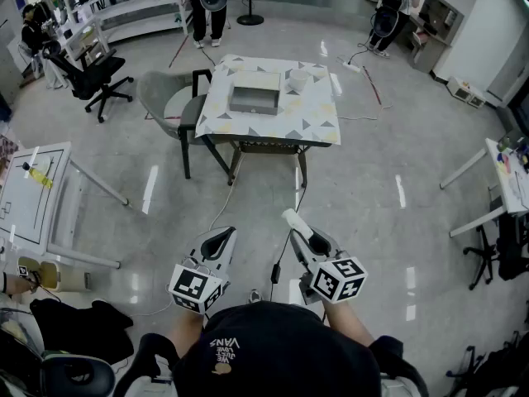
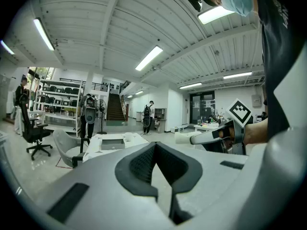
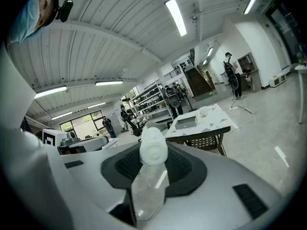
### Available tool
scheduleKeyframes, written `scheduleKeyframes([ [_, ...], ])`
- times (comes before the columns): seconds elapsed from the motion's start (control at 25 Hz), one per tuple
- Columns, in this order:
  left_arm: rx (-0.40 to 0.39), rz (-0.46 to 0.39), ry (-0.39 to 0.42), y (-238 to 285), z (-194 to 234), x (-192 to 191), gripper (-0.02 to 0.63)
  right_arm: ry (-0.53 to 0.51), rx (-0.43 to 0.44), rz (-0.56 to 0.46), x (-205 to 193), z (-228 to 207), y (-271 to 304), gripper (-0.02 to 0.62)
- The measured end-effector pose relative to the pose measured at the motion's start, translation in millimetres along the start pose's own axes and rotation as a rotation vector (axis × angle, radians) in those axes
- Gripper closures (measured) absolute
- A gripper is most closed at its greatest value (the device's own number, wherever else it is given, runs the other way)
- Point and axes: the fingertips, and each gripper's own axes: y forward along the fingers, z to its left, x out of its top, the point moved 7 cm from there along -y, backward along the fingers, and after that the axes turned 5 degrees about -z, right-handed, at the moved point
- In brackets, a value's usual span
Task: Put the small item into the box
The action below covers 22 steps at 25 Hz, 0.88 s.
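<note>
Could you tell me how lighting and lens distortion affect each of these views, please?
Head view: evenly lit, but the glossy floor carries bright streaks of glare. Left gripper view: the ceiling lights are blown out, straight lines bow, and the corners go black. Right gripper view: the same fisheye bending and black corners; the white item looms large up close.

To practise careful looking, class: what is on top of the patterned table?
A shallow grey box and a small white bowl stand on the table. The box's near wall hides part of its floor, so its contents cannot be confirmed.
</note>
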Motion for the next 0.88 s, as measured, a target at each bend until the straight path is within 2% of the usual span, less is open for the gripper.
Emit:
scheduleKeyframes([
  [0.52,-0.002,0.003,-0.017,6,19,-3,0.6,0.024,-0.006,-0.02,3,-1,16,0.468],
  [0.88,-0.003,0.036,-0.046,44,31,-11,0.6,0.039,0.006,-0.025,21,-28,41,0.468],
])
